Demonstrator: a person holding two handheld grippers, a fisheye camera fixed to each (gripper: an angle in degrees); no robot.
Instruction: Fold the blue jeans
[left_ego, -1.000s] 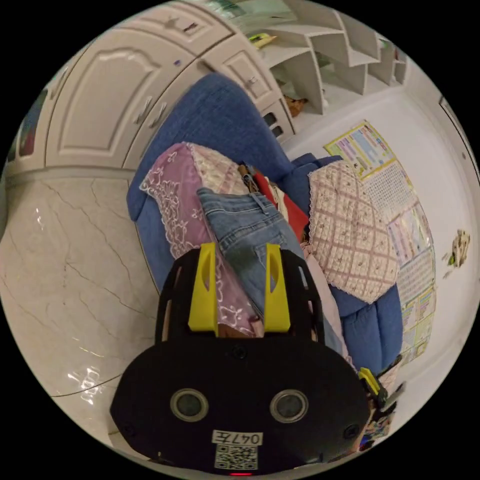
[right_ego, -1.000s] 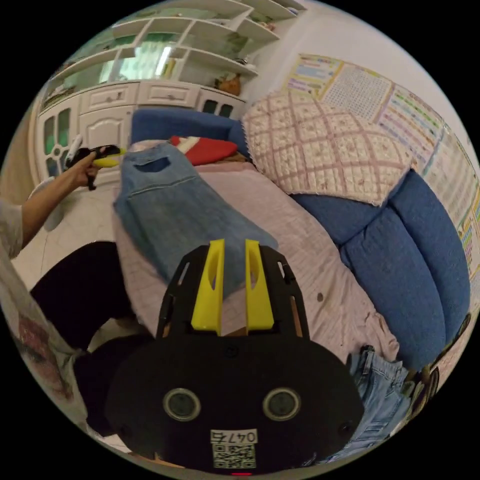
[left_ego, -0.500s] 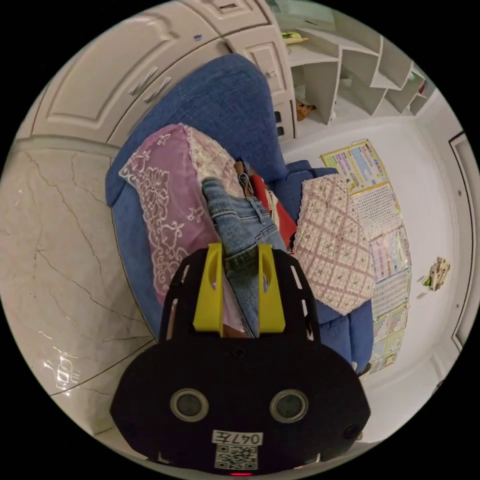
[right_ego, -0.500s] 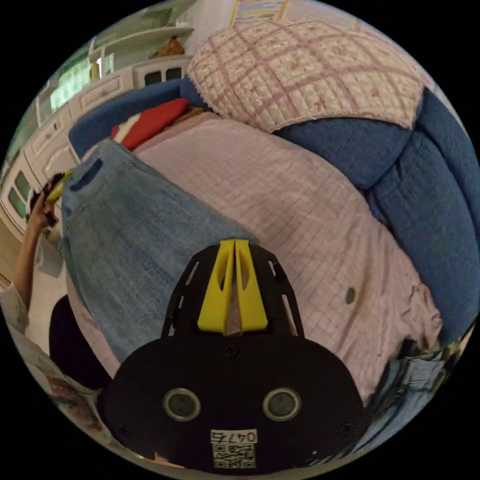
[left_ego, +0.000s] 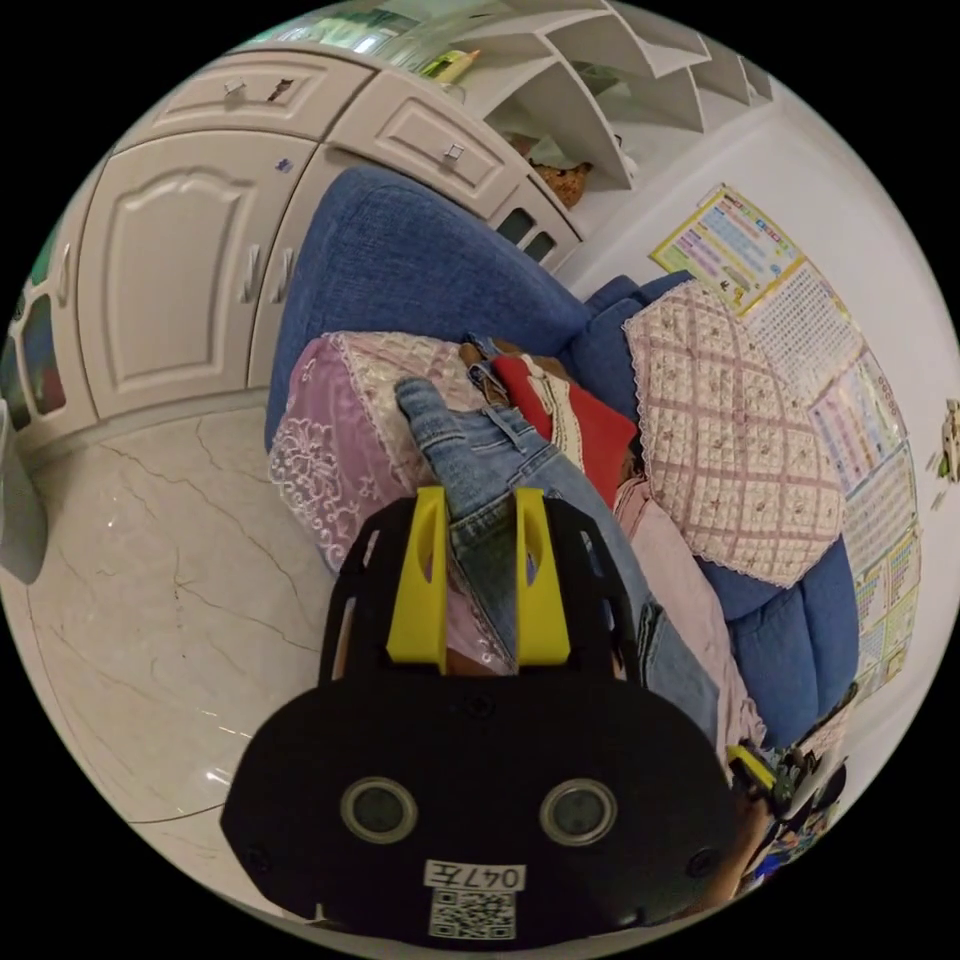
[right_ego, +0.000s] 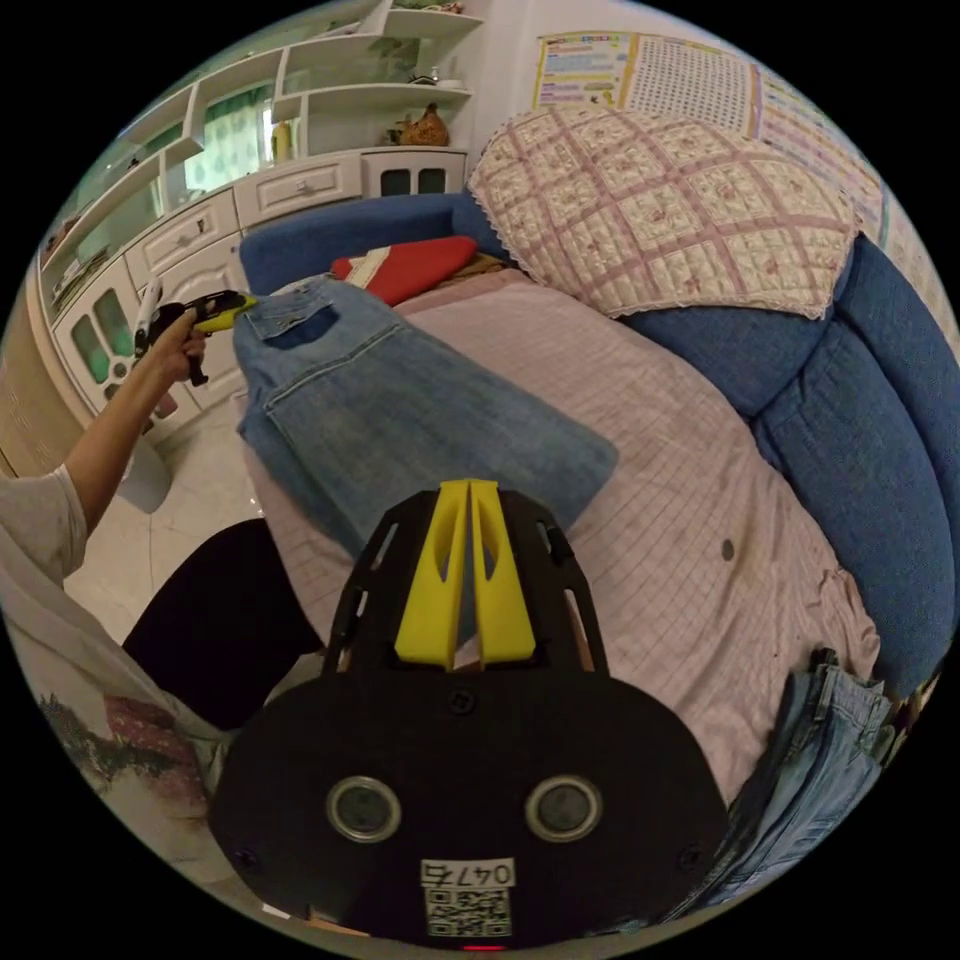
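Left gripper (left_ego: 480, 575), lower centre: yellow jaws set apart, waistband fold of blue jeans (left_ego: 500, 490) between them, contact unclear. Lilac lace cover (left_ego: 330, 440) left of jeans. Red cushion (left_ego: 585, 425) and checked quilted throw (left_ego: 740, 450) at right. Blue sofa (left_ego: 420, 270) above; white cabinets (left_ego: 180, 270) upper left.

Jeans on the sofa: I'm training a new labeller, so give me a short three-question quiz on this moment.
1. True or false: the right gripper is shut on the jeans.
2. What lies under the jeans? A) pink sheet B) bare floor C) a table
3. Fill in: behind the jeans' waistband lies a ____ cushion.

Key: 1 true, its jaws are closed on the near edge of the denim. 2 A. 3 red.
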